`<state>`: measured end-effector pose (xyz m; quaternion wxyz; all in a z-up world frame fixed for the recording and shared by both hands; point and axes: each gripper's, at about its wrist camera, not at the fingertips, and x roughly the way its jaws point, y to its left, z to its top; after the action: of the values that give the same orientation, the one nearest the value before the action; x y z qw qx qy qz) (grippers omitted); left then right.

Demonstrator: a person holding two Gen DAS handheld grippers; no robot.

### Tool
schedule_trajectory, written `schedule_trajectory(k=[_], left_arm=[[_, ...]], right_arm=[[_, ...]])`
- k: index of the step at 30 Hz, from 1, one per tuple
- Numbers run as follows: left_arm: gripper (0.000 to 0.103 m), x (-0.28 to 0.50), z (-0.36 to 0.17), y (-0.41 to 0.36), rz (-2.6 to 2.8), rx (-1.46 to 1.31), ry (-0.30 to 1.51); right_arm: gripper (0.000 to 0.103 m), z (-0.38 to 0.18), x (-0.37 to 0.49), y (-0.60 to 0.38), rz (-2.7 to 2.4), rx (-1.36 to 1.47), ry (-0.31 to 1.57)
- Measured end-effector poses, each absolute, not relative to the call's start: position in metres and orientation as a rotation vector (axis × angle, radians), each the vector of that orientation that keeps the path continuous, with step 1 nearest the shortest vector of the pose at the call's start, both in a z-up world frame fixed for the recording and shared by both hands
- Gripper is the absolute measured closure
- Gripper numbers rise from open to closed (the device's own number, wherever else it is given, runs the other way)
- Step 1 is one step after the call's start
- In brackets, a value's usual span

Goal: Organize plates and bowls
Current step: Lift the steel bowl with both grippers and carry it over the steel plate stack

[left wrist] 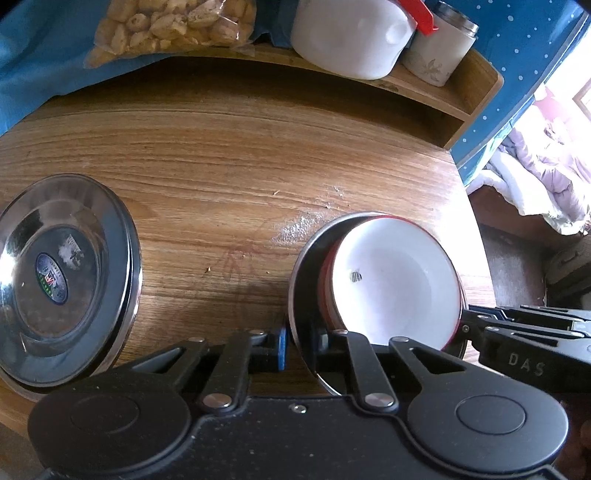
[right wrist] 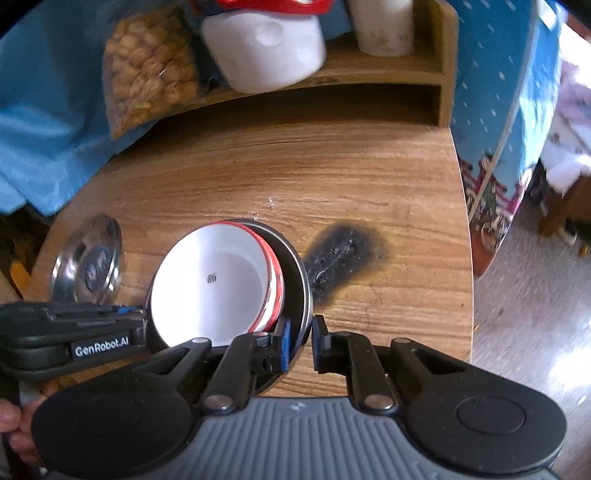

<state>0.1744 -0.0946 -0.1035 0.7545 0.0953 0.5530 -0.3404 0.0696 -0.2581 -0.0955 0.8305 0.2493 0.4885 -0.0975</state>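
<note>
A white bowl with a red rim (left wrist: 391,280) sits inside a steel plate (left wrist: 301,266) near the table's right side; the bowl also shows in the right wrist view (right wrist: 210,284), as does the plate (right wrist: 295,273). My left gripper (left wrist: 301,341) straddles the plate's near-left rim, jaws slightly apart. My right gripper (right wrist: 300,341) straddles the plate's right rim with a small gap. A second steel plate (left wrist: 59,280) with a sticker lies at the left; it also shows in the right wrist view (right wrist: 88,262).
The wooden table (left wrist: 221,166) has a burnt black mark (right wrist: 343,254) right of the plate. At the back, a wooden shelf (left wrist: 424,88) holds a white jug (left wrist: 347,37), a cup (left wrist: 439,48) and a bag of snacks (left wrist: 170,26). The table edge is at the right.
</note>
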Motion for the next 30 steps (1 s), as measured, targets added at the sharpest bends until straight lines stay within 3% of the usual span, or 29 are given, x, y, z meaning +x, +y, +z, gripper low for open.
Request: schedule_trajectory(k=[7,30], left_arm=[[0.092,0.186,-0.108,-0.093,-0.753,0.144,1.282],[0.093,0.180,-0.102,-0.084,-0.788,0.148,1.254]], right_arm=[[0.089,-0.099,0.067,-0.264,-0.214,0.598,1.028],[0.090,-0.096,0.059,-0.267,-0.171,0.646,1.047]])
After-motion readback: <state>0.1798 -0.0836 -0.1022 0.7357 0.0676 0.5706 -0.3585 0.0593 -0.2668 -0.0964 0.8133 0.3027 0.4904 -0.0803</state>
